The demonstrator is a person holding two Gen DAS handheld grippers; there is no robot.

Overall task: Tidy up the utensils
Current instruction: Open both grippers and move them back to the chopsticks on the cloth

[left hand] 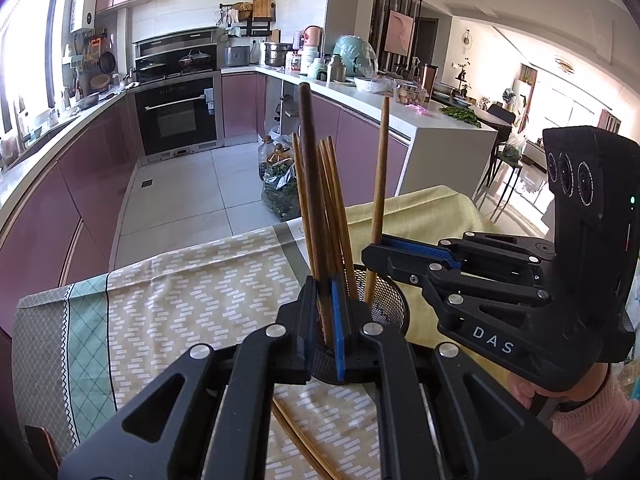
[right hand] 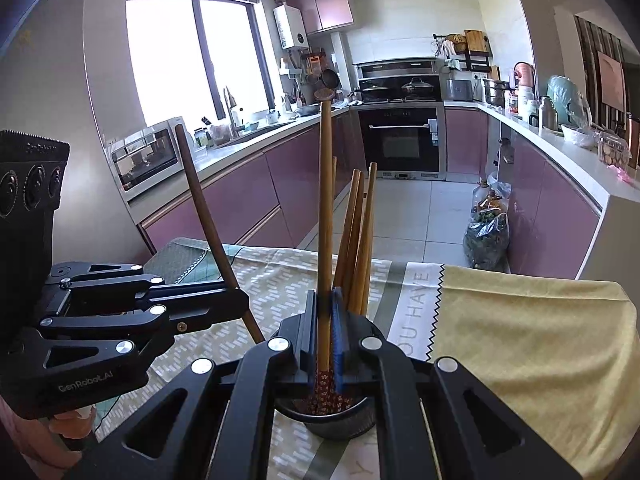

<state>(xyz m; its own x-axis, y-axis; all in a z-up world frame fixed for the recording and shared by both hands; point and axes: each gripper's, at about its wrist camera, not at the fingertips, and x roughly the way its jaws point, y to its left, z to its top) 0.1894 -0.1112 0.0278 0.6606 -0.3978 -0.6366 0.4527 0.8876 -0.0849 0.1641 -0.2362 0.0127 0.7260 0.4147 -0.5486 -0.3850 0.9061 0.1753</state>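
A black mesh utensil holder (left hand: pixel 390 306) stands on the cloth-covered table; it also shows in the right wrist view (right hand: pixel 332 420). Several wooden chopsticks (left hand: pixel 334 208) stand in it. My left gripper (left hand: pixel 322 320) is shut on a dark wooden stick (left hand: pixel 310 168), held upright over the holder. My right gripper (left hand: pixel 374 258) is shut on a lighter wooden chopstick (left hand: pixel 380 172), its lower end inside the holder. In the right wrist view my right gripper (right hand: pixel 325 320) grips that chopstick (right hand: pixel 325 200), and my left gripper (right hand: pixel 236 304) holds the dark stick (right hand: pixel 204 216) at the left.
Two loose chopsticks (left hand: pixel 304 444) lie on the patterned tablecloth (left hand: pixel 180 312) near me. A yellow cloth (right hand: pixel 520 340) covers the table's right part. Beyond the table edge are the kitchen floor, a bag of greens (right hand: pixel 486 240) and purple cabinets.
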